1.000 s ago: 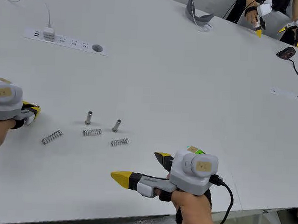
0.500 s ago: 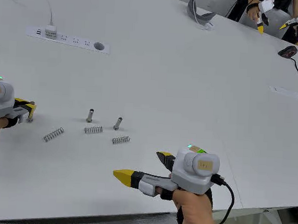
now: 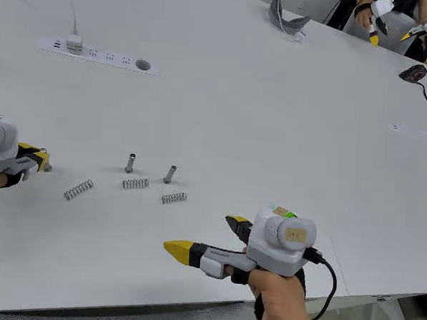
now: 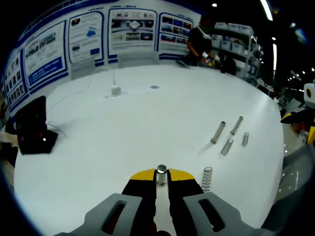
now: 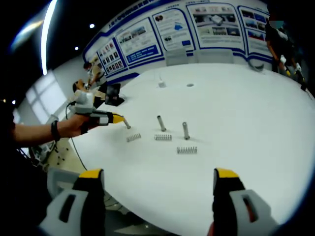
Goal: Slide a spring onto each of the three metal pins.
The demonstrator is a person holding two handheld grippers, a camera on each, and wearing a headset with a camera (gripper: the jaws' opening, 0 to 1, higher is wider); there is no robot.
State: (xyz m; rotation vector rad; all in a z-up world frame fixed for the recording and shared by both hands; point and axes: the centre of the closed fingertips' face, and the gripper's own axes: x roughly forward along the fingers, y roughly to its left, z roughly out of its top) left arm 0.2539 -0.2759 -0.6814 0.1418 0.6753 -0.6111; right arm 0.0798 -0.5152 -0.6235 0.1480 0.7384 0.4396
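Two metal pins [image 3: 130,163] [image 3: 170,174] stand upright on the white table [image 3: 273,120]. A third pin [image 3: 46,161] is held upright in my left gripper [image 3: 40,158], which is shut on it at the left edge; the pin [image 4: 161,176] sits between its yellow tips. Three springs [image 3: 78,189] [image 3: 135,183] [image 3: 173,197] lie flat just in front of the pins. My right gripper [image 3: 206,236] hovers near the table's front edge, open and empty, to the right of the springs. From it, the pins [image 5: 161,123] [image 5: 185,130] and springs [image 5: 163,137] lie ahead.
A white power strip [image 3: 97,56] with a plug and cable lies at the far left. A grey curved object [image 3: 285,24] and a black device [image 3: 411,73] sit at the far right, where another person's hands hold grippers [image 3: 375,14]. The table edge [image 3: 191,309] runs just below my right hand.
My left gripper has drawn slightly left and down, with the pin now showing at its tips. The right gripper has barely moved. Springs and standing pins stay put.
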